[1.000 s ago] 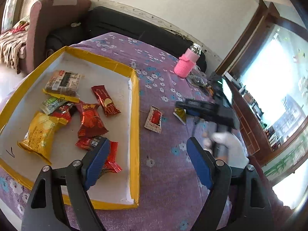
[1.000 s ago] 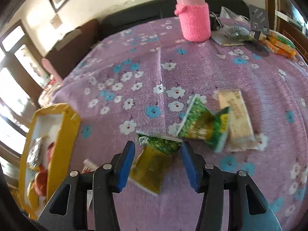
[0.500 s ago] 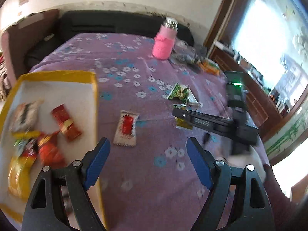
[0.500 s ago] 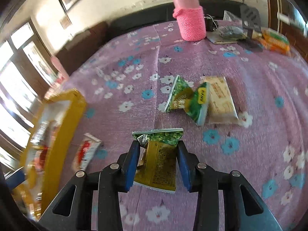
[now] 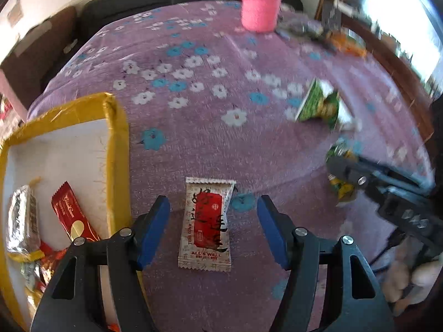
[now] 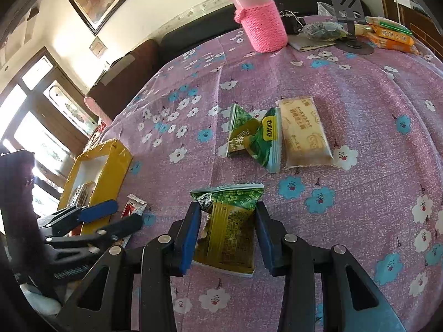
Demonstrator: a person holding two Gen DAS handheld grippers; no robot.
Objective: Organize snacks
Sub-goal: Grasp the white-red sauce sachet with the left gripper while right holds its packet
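Note:
A white packet with a red label (image 5: 206,224) lies flat on the purple flowered cloth. My left gripper (image 5: 212,207) straddles it from above; its jaws are closing and the blue pads stand apart from the packet's sides. My right gripper (image 6: 227,213) is shut on a green and yellow snack packet (image 6: 227,232), with both pads pressed against its edges. To the left is the yellow-rimmed tray (image 5: 116,144), which holds a red bar (image 5: 70,215), a silver packet (image 5: 20,221) and other snacks.
Two green packets (image 6: 254,135) and a beige cracker pack (image 6: 304,132) lie mid-table. A pink knit-covered bottle (image 6: 263,25), a dark phone stand (image 6: 349,13) and orange packs (image 6: 393,36) sit at the far edge. A dark sofa runs behind the table.
My left gripper swung from over the tray to the red-label packet on the cloth, and its jaws narrowed. My right gripper closed on the green and yellow packet.

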